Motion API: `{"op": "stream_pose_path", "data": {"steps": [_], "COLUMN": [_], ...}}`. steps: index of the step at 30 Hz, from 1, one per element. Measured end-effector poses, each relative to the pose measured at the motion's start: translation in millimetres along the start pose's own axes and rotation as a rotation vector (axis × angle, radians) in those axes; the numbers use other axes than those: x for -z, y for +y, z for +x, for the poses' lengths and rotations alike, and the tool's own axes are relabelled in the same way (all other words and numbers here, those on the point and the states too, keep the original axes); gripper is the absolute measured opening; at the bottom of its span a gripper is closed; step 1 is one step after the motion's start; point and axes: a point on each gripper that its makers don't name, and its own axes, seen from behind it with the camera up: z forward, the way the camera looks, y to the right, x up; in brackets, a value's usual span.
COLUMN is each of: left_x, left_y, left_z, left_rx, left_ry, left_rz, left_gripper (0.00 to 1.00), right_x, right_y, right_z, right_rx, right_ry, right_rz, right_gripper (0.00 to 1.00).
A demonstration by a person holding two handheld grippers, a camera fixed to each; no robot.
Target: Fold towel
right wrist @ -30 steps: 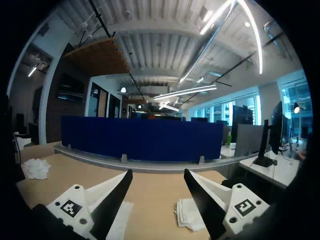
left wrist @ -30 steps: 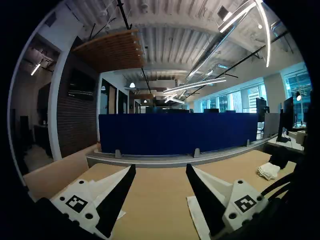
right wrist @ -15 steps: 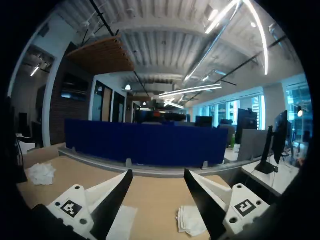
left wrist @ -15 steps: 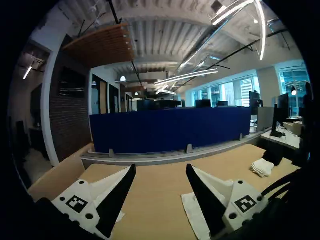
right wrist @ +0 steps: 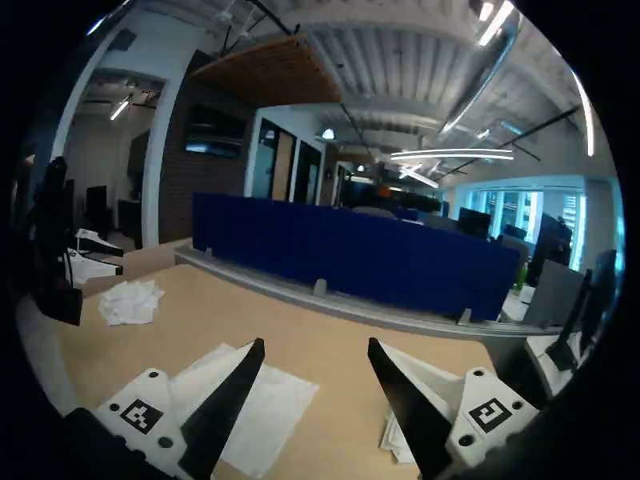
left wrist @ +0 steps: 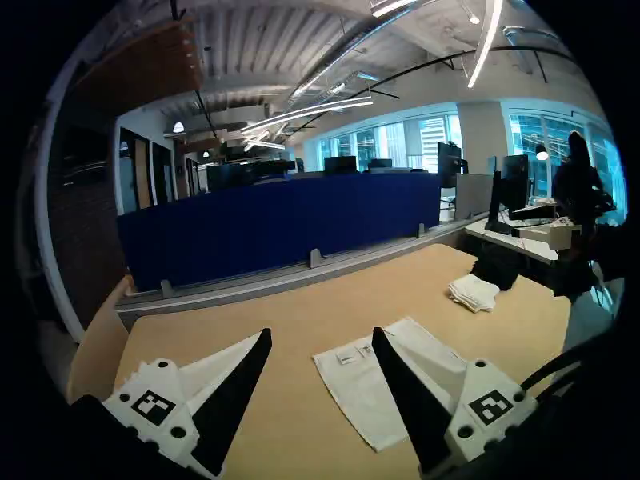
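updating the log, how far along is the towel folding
Done: one folded towel sits off to the side of the table. In hand: nothing; the left gripper and right gripper are both open and empty. Left: the flat towel just ahead lies spread out, not yet folded, and a crumpled towel waits farther off.

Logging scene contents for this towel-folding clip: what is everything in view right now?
flat towel: one, white, spread on the table near both grippers
folded towel: one, white, to the flat towel's right
crumpled towel: one, white, far left in the right gripper view
table: one, light wood
partition: one, blue, along the table's far edge
left gripper: white-and-black fingers, open, empty
right gripper: same, open, empty
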Motion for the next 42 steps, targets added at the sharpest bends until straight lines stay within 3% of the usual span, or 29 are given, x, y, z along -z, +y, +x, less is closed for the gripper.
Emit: {"op": "stream_pose_path", "data": {"steps": [7,14,23,29,35,42], "left_x": [-2.0,-4.3,4.8,11.9,8.4,-0.3], "left_y": [11.6,30.4,52.9,66.0,68.1,75.0], "left_z": [-10.3,-47.0,-88.0,-113.3,-131.6,-164.2], "left_rx": [-0.028,-0.059,-0.026,-0.028,-0.045,-0.060], "left_ry": [-0.050,-0.166,-0.291,-0.368,-0.391,-0.423], "left_rz": [-0.061,-0.133,-0.230,-0.291,-0.290,-0.300], "left_gripper": [0.93,0.93,0.93,0.93,0.93,0.93], "right_x": [-3.2,-0.9,6.5,11.2,10.7,10.3], "right_y": [-12.5,-34.4,-52.7,-56.8,-60.0,-69.8], "right_z": [-14.7,-58.2,-104.8,-122.1,-138.6,-176.5], "right_rx": [0.027,0.054,0.092,0.070,0.057,0.088], "right_ry": [-0.083,-0.232,-0.373,-0.428,-0.448,-0.482], "right_rz": [0.073,0.181,0.262,0.298,0.307,0.314], "right_gripper": [1.00,1.00,1.00,1.00,1.00,1.00]}}
